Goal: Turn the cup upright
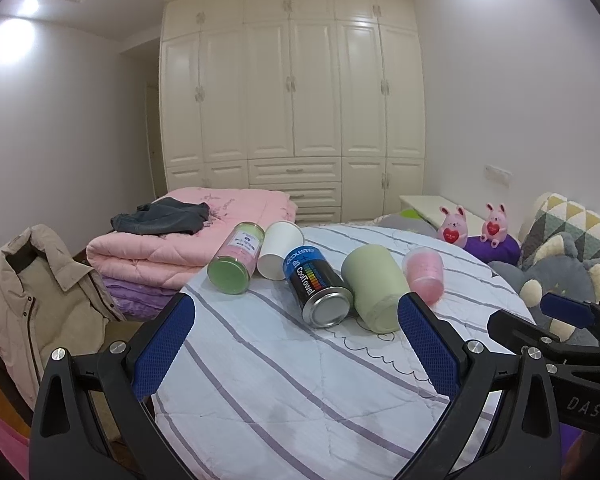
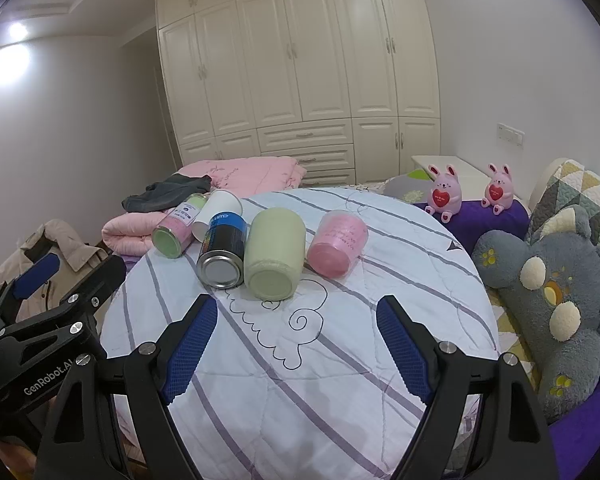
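- While five containers lie on their sides in a row across the striped quilt (image 2: 340,360), both grippers hang back from them, holding nothing.
- Left gripper (image 1: 296,344): its blue-padded fingers (image 1: 164,352) are spread wide, with the row at its 12 o'clock.
- Right gripper (image 2: 296,344): fingers likewise parted and empty; the pale green cup (image 2: 274,254) lies at its 12 o'clock, base toward the camera.
- From the right wrist view, the row runs from 10 to 1 o'clock: green-lidded jar (image 2: 176,228), white paper cup (image 2: 218,212) behind it, black and blue can (image 2: 222,250), pale green cup, pink cup (image 2: 336,242).
- The can and the pale green cup lie just beside each other, seemingly touching; the pink cup lies slightly apart at 1 o'clock.
- From the left wrist view, the pale green cup (image 1: 374,288) sits at 1 o'clock, partly behind the right-hand finger, and the pink cup (image 1: 424,274) is beyond it.
- At 3 o'clock from the right gripper lies a grey plush toy (image 2: 556,300); two pink bunny toys (image 2: 444,194) sit at 2 o'clock.
- A folded pink blanket (image 1: 172,248) lies at 10 o'clock from the left gripper.
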{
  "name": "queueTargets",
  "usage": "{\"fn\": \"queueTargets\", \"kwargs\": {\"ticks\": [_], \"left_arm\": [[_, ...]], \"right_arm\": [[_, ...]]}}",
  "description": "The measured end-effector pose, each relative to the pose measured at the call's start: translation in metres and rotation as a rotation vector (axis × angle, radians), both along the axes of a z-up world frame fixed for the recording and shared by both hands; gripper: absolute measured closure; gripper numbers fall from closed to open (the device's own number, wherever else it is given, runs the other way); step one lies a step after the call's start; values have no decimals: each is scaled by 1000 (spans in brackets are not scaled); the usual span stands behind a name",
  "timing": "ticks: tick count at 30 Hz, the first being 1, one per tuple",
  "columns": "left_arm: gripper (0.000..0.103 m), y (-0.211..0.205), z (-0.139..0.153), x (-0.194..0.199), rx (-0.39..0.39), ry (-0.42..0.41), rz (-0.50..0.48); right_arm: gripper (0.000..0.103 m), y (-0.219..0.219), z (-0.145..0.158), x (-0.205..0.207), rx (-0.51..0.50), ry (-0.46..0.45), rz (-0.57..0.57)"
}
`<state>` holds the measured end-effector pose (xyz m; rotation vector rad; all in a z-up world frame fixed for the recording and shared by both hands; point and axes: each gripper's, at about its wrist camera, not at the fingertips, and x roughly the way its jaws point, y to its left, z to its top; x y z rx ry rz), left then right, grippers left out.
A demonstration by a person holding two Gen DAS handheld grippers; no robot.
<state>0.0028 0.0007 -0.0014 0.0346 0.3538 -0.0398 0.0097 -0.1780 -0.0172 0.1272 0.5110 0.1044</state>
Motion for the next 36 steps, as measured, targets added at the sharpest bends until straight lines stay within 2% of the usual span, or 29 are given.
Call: {"fn": "queueTargets", "kwargs": {"ticks": [7,15,28,36], "left_arm": [[0,-6,0,8,15,28,-8],[0,-20,7,33,24,109,-36],[0,-59,13,105,10,311,-68],[0,-89,6,160,-44,487,-103]], "right_arm": [[20,-7,-2,3,6,20,-6],[20,-15,10,18,-7,79,-19],[20,-53,20,76,-38,206,-33],[20,-89,12,115,-40,279,-40]]}}
